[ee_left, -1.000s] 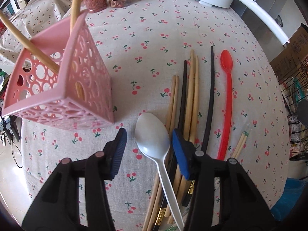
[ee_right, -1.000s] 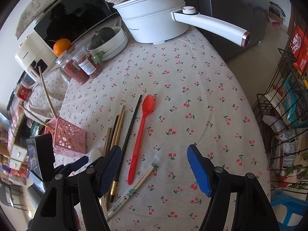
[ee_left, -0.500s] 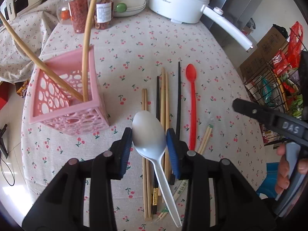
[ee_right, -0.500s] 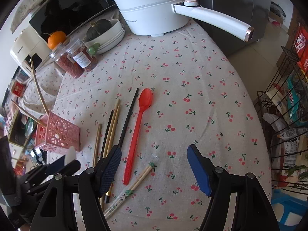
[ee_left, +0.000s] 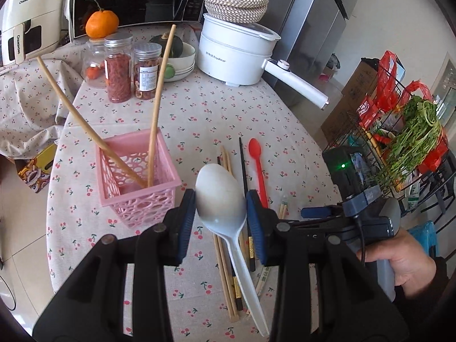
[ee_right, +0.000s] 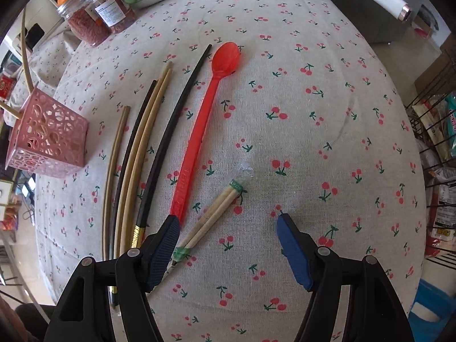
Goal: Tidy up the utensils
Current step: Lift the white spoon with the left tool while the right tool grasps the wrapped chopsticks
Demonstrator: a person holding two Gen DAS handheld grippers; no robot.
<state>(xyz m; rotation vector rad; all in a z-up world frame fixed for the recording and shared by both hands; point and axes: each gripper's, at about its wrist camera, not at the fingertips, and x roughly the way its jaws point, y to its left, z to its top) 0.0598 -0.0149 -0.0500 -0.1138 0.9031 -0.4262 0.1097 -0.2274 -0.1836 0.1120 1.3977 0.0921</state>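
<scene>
1. The left gripper (ee_left: 221, 211) is clamped on the bowl of a white plastic spoon (ee_left: 221, 196): both blue pads touch the bowl's sides, and the spoon's handle slants down towards the bottom edge of the left wrist view, clear of the cloth.
2. The right gripper (ee_right: 228, 238) stands wide apart with nothing between its blue pads; it points steeply down at the tablecloth.
3. In the left wrist view a hand (ee_left: 404, 262) holds the right gripper's handle at the right edge.
4. Just ahead of the right gripper's left pad lies a pair of pale wooden chopsticks in a clear wrapper with green bands (ee_right: 211, 216), set at a slant.
5. Beside them lies a long red plastic spoon (ee_right: 208, 119), bowl pointing away; the left pad hides the end of its handle.
6. Left of the red spoon a loose row of chopsticks (ee_right: 139, 154), some black and some pale wood, lies side by side on the cloth.
7. Further left stands a pink openwork plastic holder (ee_left: 136, 179), upright, with two long wooden sticks (ee_left: 158, 105) leaning out of it.
8. All rest on a table under a cream tablecloth printed with red cherries (ee_right: 299, 91).
</scene>
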